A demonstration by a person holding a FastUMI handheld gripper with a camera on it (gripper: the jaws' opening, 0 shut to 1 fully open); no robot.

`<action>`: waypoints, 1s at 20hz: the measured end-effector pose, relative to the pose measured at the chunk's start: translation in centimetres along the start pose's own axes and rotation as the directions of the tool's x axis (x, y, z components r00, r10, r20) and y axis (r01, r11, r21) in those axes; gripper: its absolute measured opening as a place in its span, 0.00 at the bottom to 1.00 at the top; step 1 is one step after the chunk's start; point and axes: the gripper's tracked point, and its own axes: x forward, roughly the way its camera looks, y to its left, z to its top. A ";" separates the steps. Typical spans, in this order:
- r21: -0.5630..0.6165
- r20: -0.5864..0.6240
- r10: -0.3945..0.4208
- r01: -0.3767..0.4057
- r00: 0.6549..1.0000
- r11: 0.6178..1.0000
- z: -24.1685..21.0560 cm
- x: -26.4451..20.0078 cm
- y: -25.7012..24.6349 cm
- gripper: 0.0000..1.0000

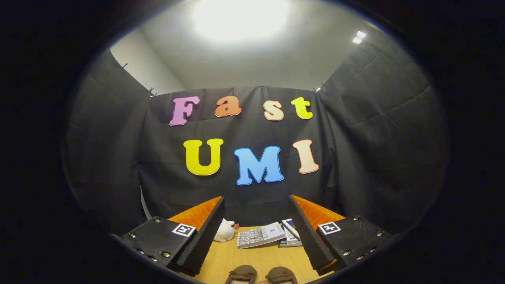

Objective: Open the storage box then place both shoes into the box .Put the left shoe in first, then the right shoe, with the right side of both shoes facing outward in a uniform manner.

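Spreading wide and empty, the fingers [254,236] frame two shoes [261,275] side by side, ends pointing ahead.

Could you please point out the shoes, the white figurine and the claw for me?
shoes [261,275]: gripper view, between the two brown tops.
figurine [224,232]: gripper view, its white body.
claw [256,232]: gripper view, open, midway between its fingertips, over the table.

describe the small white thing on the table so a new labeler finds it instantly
On the wooden table, look to its far edge against the black cloth wall. The white figurine sits beyond the open tool, left of the stacked booklets. It alone is rounded and plain white; its neighbours are flat and printed.
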 end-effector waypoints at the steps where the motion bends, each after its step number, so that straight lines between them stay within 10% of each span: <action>1: 0.003 0.000 0.008 -0.008 1.000 1.000 -0.1 0.0 0.3 0.97; 12: 0.163 -0.050 0.114 -0.104 0.992 0.981 -3.8 -1.0 4.5 0.97; 20: 0.474 -0.237 0.244 -0.108 0.940 0.874 -12.3 -1.9 8.8 0.98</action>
